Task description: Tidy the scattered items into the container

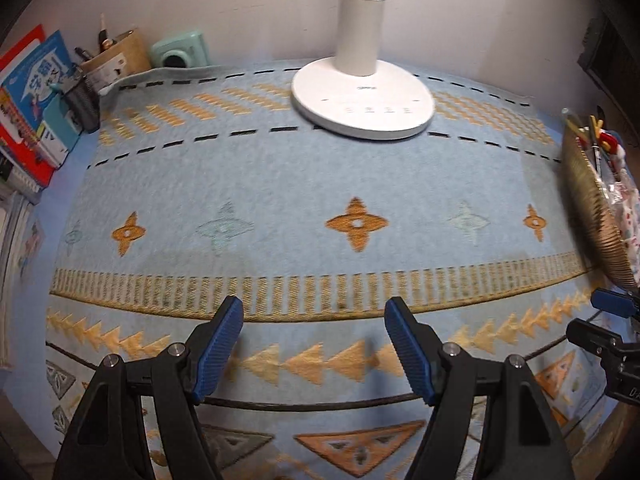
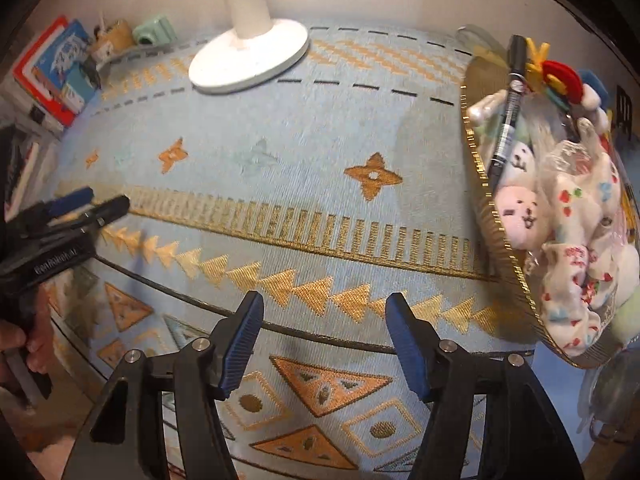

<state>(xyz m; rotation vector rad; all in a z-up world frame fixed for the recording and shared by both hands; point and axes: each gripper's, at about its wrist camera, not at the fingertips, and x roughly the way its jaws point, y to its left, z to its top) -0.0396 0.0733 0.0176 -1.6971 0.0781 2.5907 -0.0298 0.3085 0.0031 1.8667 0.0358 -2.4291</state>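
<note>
1. The left gripper point(image 1: 314, 320) hangs above the blue patterned cloth point(image 1: 280, 184), its blue-padded jaws spread wide with nothing between them
2. The right gripper point(image 2: 324, 316) hovers over the same cloth, jaws likewise parted and empty; a person's hand point(image 2: 24, 344) shows at the left edge of the right wrist view, on the handle of the other tool
3. The gold-rimmed basket point(image 2: 486, 216) sits at the right side of the cloth and holds the gathered items: a black marker point(image 2: 506, 116) leaning against its rim, a pink plush face point(image 2: 516, 212), a white plush face point(image 2: 522, 160), a printed fabric bundle point(image 2: 576, 264) and a red and yellow toy point(image 2: 560, 76) at the far end
4. A white lamp base point(image 1: 362, 98) stands on the far part of the cloth, well apart from the basket
5. Books point(image 1: 32, 92), a pen holder point(image 1: 114, 54) and a mint-green camera point(image 1: 182, 50) line the far left corner by the wall
</note>
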